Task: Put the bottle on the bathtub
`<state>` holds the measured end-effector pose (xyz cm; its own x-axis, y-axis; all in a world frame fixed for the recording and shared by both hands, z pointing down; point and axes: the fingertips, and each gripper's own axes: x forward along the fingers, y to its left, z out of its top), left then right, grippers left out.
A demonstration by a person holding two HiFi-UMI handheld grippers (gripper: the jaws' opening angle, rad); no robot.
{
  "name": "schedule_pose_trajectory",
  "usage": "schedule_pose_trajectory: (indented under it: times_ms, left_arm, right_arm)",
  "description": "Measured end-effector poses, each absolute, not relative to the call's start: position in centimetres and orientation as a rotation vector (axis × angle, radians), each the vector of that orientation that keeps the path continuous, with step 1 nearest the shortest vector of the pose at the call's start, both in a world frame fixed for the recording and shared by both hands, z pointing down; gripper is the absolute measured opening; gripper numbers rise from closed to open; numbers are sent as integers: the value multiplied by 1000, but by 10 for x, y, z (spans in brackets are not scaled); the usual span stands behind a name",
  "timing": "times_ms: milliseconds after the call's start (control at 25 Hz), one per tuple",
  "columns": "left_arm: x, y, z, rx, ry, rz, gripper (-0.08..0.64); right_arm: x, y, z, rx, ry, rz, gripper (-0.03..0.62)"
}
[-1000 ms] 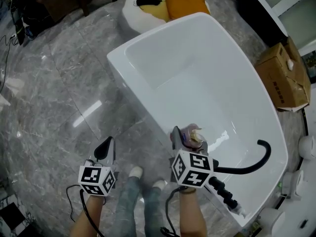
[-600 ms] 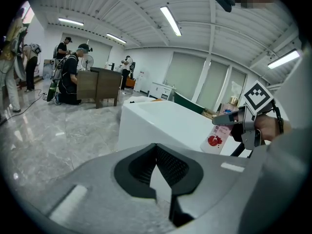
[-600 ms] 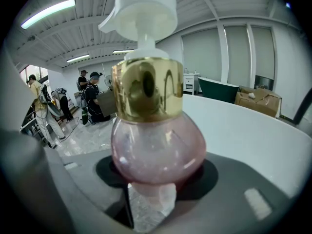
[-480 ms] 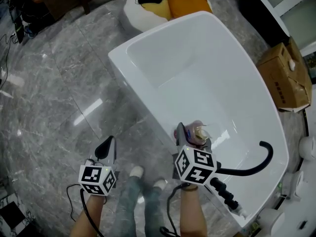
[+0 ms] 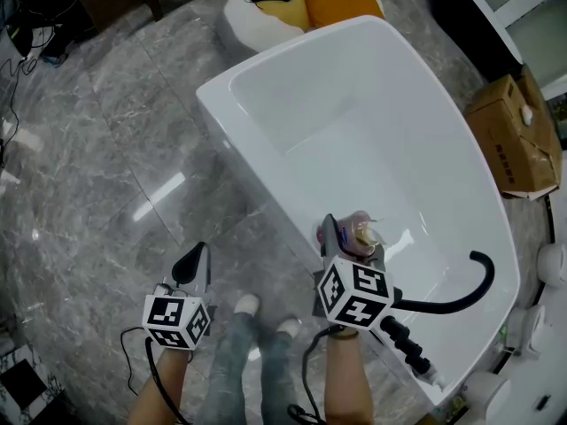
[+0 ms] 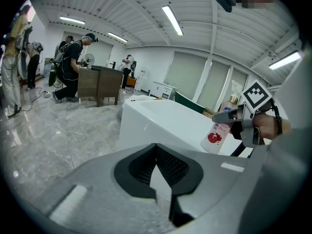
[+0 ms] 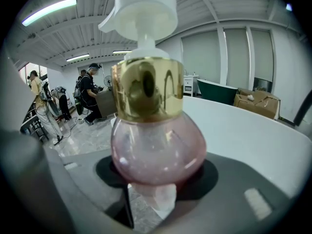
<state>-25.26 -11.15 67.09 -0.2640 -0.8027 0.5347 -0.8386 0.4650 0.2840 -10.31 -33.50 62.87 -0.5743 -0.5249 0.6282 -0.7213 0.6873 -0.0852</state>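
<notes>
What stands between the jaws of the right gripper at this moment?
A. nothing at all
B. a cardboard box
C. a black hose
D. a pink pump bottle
D: in the right gripper view, the pads of the right gripper press on both sides of the round body of the pink pump bottle, which stands upright with its gold collar and white pump on top.

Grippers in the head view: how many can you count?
2. The left gripper is over the floor at lower left; the right gripper holds the bottle at the bathtub's near rim.
</notes>
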Motion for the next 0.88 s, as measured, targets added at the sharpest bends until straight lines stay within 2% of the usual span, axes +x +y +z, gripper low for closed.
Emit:
schedule_pose_trajectory:
  times_ms: [880]
  left_arm:
    - [-236, -114, 684, 1360, -2058, 67, 9]
  right_arm:
    - [-99, -328, 629, 953, -2386, 399, 233]
